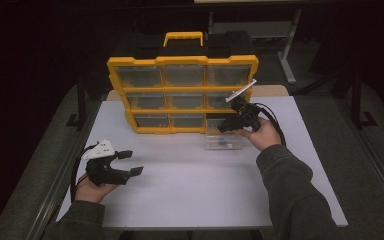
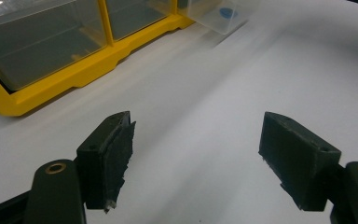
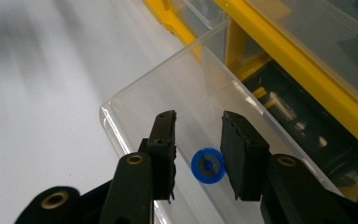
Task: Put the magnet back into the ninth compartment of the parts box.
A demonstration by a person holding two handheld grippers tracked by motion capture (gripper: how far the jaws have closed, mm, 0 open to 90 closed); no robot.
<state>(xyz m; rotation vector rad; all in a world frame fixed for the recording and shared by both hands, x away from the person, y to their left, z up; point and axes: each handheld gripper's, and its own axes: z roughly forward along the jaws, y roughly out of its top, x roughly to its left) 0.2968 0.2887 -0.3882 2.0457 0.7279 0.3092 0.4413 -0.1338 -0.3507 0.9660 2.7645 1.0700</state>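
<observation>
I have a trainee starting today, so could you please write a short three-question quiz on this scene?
1. True or false: the left gripper holds the clear bin.
2. What small thing lies in the clear bin, between the right gripper jaws?
A. a blue ring
B. a red screw
C. a black nut
3. Which slot of the yellow organizer stands empty, judging by the high view?

Key
1. False: its jaws are open over the bare white table.
2. A: the blue ring; the jaws are not touching it.
3. The bottom right one, behind the bin.
</observation>
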